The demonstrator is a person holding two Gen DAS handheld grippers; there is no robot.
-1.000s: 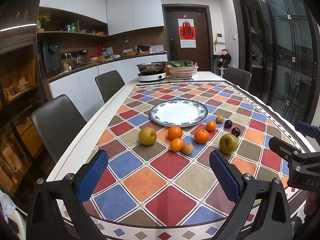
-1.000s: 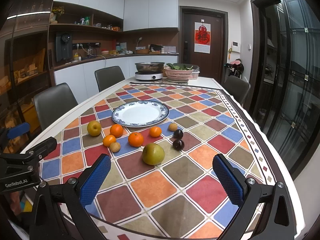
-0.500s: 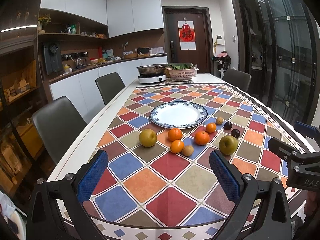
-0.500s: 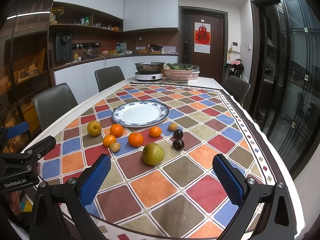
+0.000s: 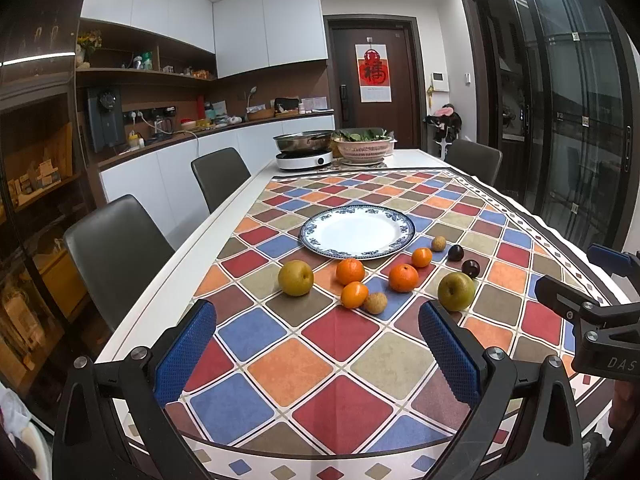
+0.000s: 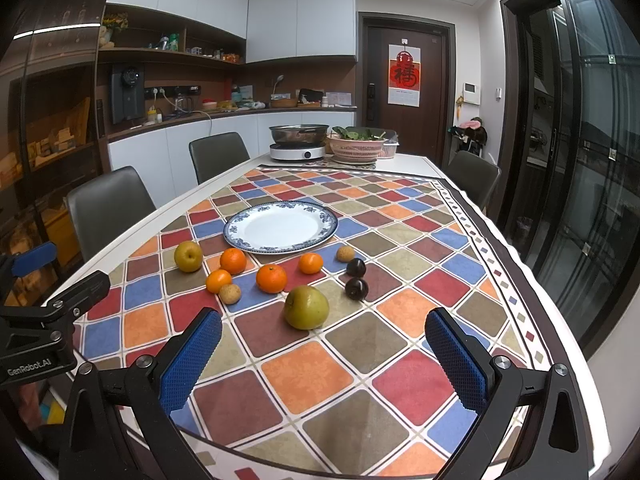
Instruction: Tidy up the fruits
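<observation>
Table (image 5: 132, 320) with a chequered cloth (image 5: 336, 364) carries a blue-rimmed plate (image 5: 357, 232), bare of fruit, with the fruits loose on the cloth just in front of it: two pears (image 6: 306, 306), four mandarins (image 6: 271, 278), two brown longans (image 6: 230, 293) and two dark plums (image 6: 357, 288). Left gripper (image 5: 316, 348) and right gripper (image 6: 323, 354) hover over the near edge, jaws wide apart and empty. Each wrist view catches the other gripper at its border. Only the right view shows the near pear's stem end facing up.
</observation>
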